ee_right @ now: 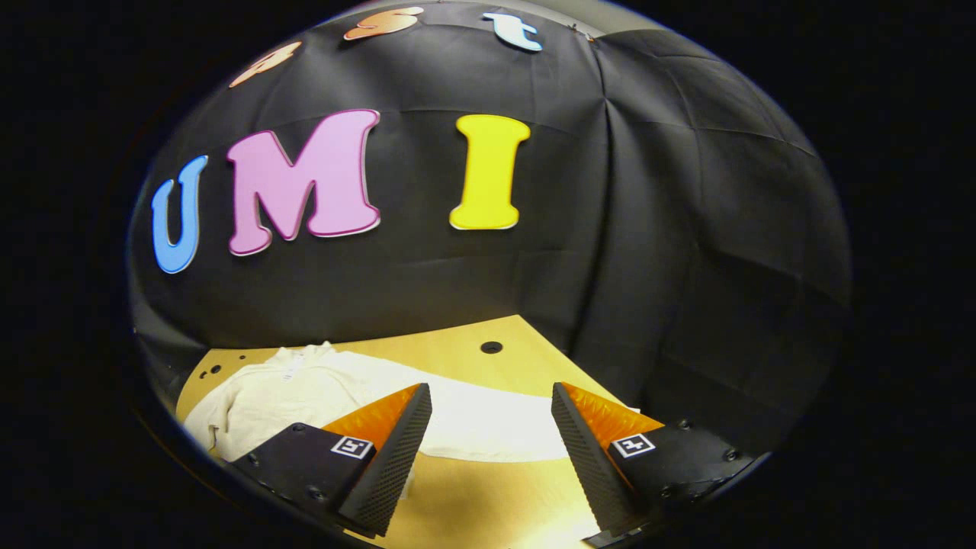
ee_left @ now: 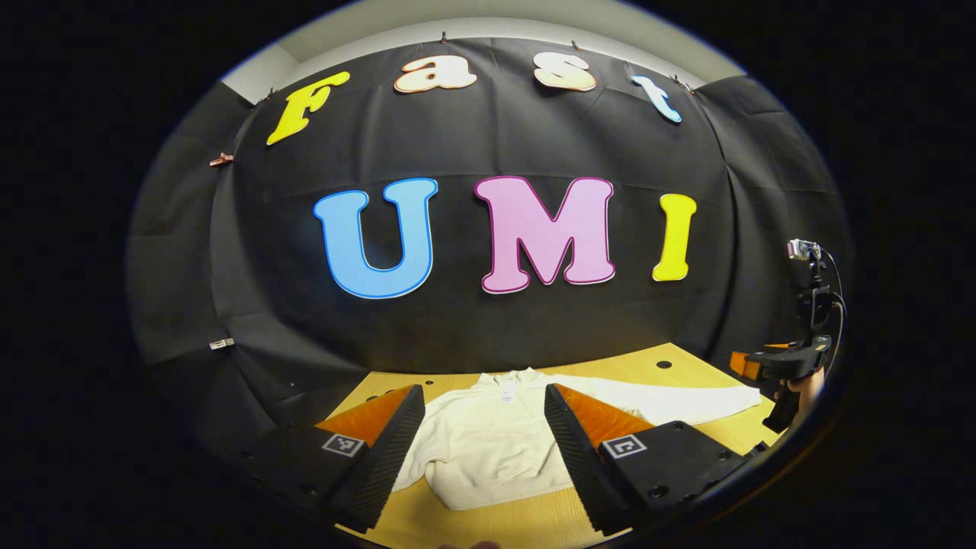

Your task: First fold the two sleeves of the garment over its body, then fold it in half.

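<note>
Both grippers, left point(ee_left: 482, 450) and right point(ee_right: 488, 457), hover with jaws released. Beneath them a cream garment point(ee_left: 488, 450) lies flat on the table point(ee_left: 648, 366).

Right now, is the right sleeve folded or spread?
Spread: the right sleeve lies flat on the table, stretching away from the garment's body.

Cream garment point(ee_left: 488, 450) on wooden table point(ee_left: 656, 358)
</note>
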